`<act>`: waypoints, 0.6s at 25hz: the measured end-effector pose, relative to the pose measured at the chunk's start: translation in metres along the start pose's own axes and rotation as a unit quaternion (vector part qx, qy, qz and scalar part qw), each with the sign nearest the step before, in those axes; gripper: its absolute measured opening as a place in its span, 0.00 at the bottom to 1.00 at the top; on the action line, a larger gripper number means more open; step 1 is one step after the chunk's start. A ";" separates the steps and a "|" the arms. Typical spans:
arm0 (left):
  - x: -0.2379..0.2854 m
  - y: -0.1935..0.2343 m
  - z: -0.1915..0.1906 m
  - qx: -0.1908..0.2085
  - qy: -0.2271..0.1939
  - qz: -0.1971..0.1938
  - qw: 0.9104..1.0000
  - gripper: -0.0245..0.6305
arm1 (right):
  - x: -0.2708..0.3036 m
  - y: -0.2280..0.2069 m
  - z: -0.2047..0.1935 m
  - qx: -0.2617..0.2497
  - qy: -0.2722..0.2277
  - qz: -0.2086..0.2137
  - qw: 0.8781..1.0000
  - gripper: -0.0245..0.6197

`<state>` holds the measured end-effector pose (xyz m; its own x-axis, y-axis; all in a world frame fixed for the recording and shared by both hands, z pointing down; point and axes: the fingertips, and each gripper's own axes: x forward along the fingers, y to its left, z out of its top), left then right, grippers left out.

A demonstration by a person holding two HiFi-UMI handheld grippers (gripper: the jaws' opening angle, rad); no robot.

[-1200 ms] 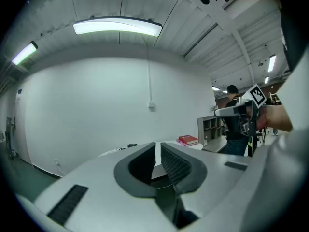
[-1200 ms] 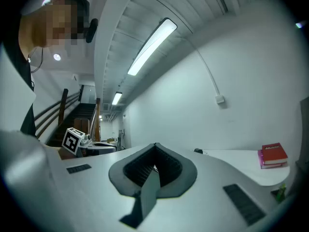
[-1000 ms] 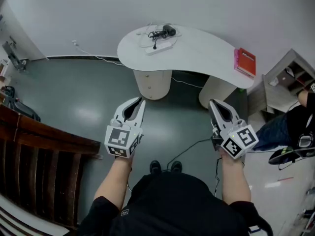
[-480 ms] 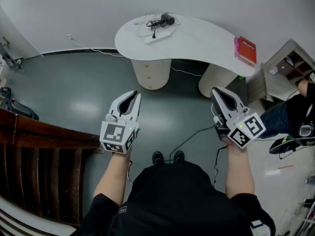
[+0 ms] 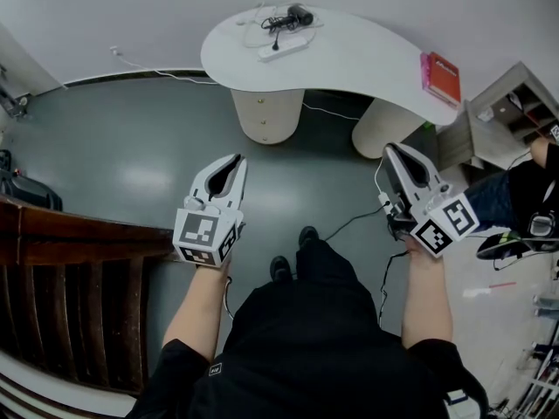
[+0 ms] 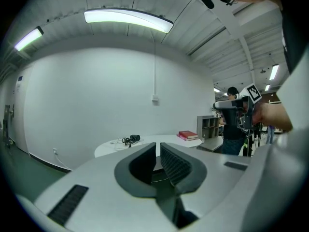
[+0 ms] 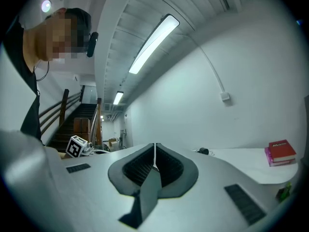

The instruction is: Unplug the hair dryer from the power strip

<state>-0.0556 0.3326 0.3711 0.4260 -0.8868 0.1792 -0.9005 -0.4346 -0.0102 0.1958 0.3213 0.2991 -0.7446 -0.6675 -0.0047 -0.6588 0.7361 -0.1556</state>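
Plainly, neither tool had anything to do yet. The left tool (image 5: 234, 160) and the right tool (image 5: 393, 149) were held level at the person's sides, well apart from the counter (image 5: 367, 59), which I judge to be a carrying pose for the approach rather than a reach. In its own view the left tool (image 6: 158, 146) showed only a thin slit between its ribbed dark pads, with nothing in it. The right tool (image 7: 154, 146) had its pads pressed fully together, also empty. Keeping them closed made sense, since there was nothing within reach to grip.

The hair dryer (image 5: 297, 16) lay at the far end of the counter, close to the wall, with its black cord bunched in a loose tangle beside it. Just next to it sat the power strip (image 5: 281, 49), a long white plastic bar. A dark plug seemed to stand in it, though it was too small to be sure. Its place by the wall probably suited the thin white cable trailing there.

The counter was smooth, white and kidney-shaped, on two rounded pedestals. A red book (image 5: 441, 75) lay flat at its other end, clear of the work. The floor (image 5: 131, 164) was dark, glossy grey-green.
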 end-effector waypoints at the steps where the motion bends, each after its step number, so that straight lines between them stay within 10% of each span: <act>1: 0.005 0.002 -0.001 0.000 0.001 -0.001 1.000 0.09 | 0.005 -0.004 -0.001 0.002 -0.001 0.001 1.000 0.09; 15: 0.120 0.060 0.026 0.009 0.009 0.023 1.000 0.09 | 0.111 -0.107 0.005 0.025 -0.003 0.034 0.999 0.09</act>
<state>-0.0557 0.1959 0.3668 0.3828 -0.9030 0.1954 -0.9173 -0.3966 -0.0358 0.1838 0.1679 0.3099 -0.7868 -0.6167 -0.0236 -0.6002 0.7735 -0.2038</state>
